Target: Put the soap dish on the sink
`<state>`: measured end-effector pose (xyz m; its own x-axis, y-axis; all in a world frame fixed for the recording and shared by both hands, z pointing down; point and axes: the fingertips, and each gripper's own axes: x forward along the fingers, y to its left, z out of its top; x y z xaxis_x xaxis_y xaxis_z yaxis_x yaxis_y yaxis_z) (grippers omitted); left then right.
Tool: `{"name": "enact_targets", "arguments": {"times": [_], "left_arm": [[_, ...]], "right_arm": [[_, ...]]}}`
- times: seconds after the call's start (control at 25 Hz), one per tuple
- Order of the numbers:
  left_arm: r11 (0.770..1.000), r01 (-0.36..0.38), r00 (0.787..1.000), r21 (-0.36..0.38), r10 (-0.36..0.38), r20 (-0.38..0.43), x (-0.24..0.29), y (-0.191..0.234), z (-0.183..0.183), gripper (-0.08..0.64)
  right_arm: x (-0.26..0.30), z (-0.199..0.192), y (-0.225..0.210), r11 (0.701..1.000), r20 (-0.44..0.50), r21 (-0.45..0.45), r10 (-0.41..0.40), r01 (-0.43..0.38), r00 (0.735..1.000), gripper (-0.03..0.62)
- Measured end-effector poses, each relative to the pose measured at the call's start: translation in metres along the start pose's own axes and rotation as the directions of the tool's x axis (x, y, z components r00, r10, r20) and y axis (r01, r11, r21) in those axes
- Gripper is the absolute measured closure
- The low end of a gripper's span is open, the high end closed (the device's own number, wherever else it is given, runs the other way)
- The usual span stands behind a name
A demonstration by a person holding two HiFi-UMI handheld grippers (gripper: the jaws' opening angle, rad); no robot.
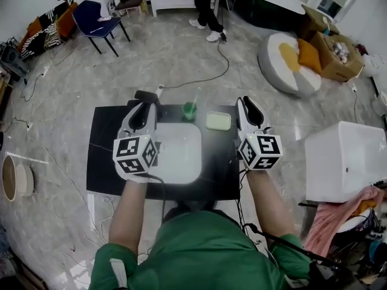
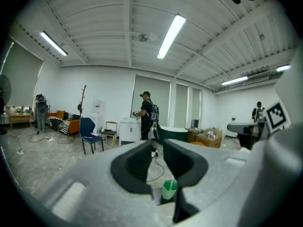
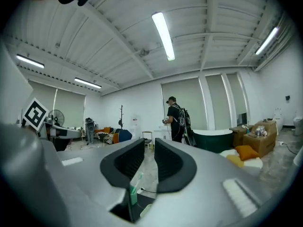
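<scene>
In the head view a pale green soap dish lies on the black table, just beyond the right rear corner of the white sink basin. A green cup with a toothbrush stands left of the dish. My left gripper hovers over the basin's left rim. My right gripper hangs just right of the dish. Both are shut on nothing. The left gripper view looks past its gripper to the cup. The right gripper view shows its gripper above the cup.
A white tub stands right of the table with pink cloth beside it. A cable runs across the floor behind the table. Farther back are a person, a blue chair and a round cushion.
</scene>
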<state>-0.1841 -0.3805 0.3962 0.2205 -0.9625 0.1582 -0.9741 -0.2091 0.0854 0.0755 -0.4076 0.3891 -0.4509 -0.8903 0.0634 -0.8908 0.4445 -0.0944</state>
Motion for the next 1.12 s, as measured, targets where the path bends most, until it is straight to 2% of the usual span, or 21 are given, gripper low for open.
{"name": "enact_targets", "arguments": {"times": [0.2,0.52,0.76,1.12], "left_arm": [[1.000,0.002,0.997,0.011,-0.003,0.082,-0.031,-0.015,0.036,0.487],[0.999,-0.004,0.987,0.041,-0.003,0.162,-0.059,-0.025,0.078,0.486],[0.999,0.003,0.984,0.046,-0.011,0.175,-0.066,-0.030,0.087,0.486],[0.999,0.022,0.983,0.039,-0.029,0.184,-0.066,-0.037,0.090,0.486]], "right_arm": [[-0.027,0.028,0.013,1.000,0.062,-0.017,0.008,-0.007,0.998,0.526],[-0.054,0.073,0.006,0.999,0.142,-0.034,-0.008,0.013,0.990,0.526],[-0.066,0.090,0.008,0.998,0.174,-0.063,-0.011,0.022,0.985,0.526],[-0.067,0.086,0.013,0.998,0.172,-0.058,-0.001,0.011,0.985,0.525]]}}
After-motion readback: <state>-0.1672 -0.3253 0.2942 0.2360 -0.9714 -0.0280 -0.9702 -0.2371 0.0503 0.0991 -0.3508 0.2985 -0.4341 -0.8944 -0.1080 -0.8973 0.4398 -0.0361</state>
